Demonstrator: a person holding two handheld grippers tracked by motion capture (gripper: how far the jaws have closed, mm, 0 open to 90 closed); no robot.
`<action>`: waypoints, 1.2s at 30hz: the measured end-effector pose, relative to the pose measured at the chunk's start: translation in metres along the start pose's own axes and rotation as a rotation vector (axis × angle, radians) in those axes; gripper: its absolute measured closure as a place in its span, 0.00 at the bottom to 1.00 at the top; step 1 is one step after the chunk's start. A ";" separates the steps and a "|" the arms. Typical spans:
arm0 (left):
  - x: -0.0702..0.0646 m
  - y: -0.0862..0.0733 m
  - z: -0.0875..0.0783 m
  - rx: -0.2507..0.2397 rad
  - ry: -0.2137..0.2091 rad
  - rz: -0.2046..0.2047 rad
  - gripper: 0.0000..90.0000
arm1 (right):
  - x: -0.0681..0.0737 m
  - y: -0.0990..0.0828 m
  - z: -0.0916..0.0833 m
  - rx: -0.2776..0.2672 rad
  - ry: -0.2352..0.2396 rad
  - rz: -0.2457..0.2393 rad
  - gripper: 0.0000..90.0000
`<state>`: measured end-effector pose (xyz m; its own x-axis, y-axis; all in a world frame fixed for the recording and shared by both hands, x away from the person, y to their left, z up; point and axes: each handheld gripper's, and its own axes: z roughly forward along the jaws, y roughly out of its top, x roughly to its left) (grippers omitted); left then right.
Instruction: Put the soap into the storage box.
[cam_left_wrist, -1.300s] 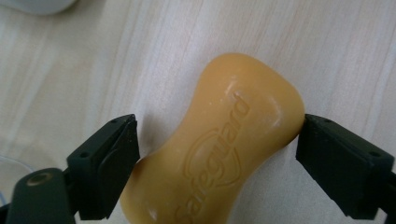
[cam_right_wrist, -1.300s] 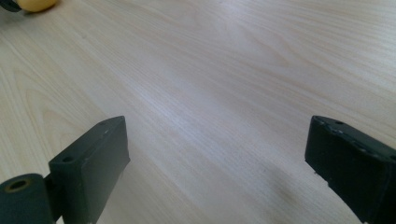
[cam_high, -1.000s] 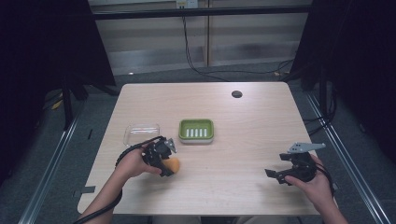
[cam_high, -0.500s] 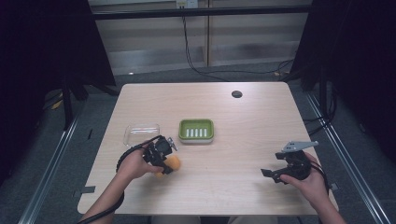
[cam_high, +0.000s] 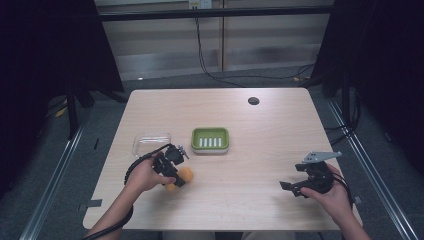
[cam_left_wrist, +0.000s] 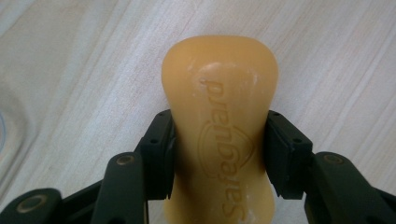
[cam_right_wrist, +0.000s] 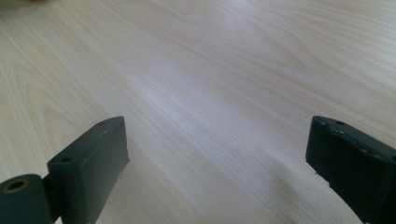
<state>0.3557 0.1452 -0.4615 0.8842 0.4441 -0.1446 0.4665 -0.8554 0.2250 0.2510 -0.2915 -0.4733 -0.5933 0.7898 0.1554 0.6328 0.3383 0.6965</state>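
Orange soap bar (cam_left_wrist: 219, 130) clamped at its waist by left tongs (cam_high: 176, 172); right tongs (cam_right_wrist: 215, 163) spread, idle. Recommend level carry to green soap dish (cam_high: 210, 139).

The high view looks forward and down from above the person's side onto the whole pale wooden worktop (cam_high: 280, 130), far enough back to take in its four edges, the floor around it and the wall behind. The left gripper view sits very close to the wood, looking along its own left claw (cam_left_wrist: 219, 154) at a yellow soap bar (cam_left_wrist: 219, 121) pinched between the jaws, with the grain running slantwise behind. The right gripper view looks low and forward between the wide-apart jaws of the right claw (cam_right_wrist: 219, 158) over bare wood. All three views share the worktop surface; the high view also takes in the soap bar (cam_high: 184, 176) and both claws (cam_high: 176, 176) (cam_high: 290, 187).
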 end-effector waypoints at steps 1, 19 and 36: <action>0.001 0.001 -0.001 0.016 0.002 0.014 0.55 | 0.000 -0.001 -0.001 0.001 0.001 0.003 0.06; 0.001 0.030 -0.012 0.012 0.003 0.054 0.55 | -0.002 -0.010 -0.014 -0.018 0.004 0.031 0.02; 0.005 0.052 -0.027 -0.009 -0.012 0.071 0.55 | -0.002 -0.013 -0.016 -0.017 0.002 0.029 0.01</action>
<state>0.3849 0.1105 -0.4246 0.9146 0.3793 -0.1399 0.4031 -0.8821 0.2437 0.2359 -0.3058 -0.4712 -0.5754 0.7985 0.1770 0.6415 0.3064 0.7033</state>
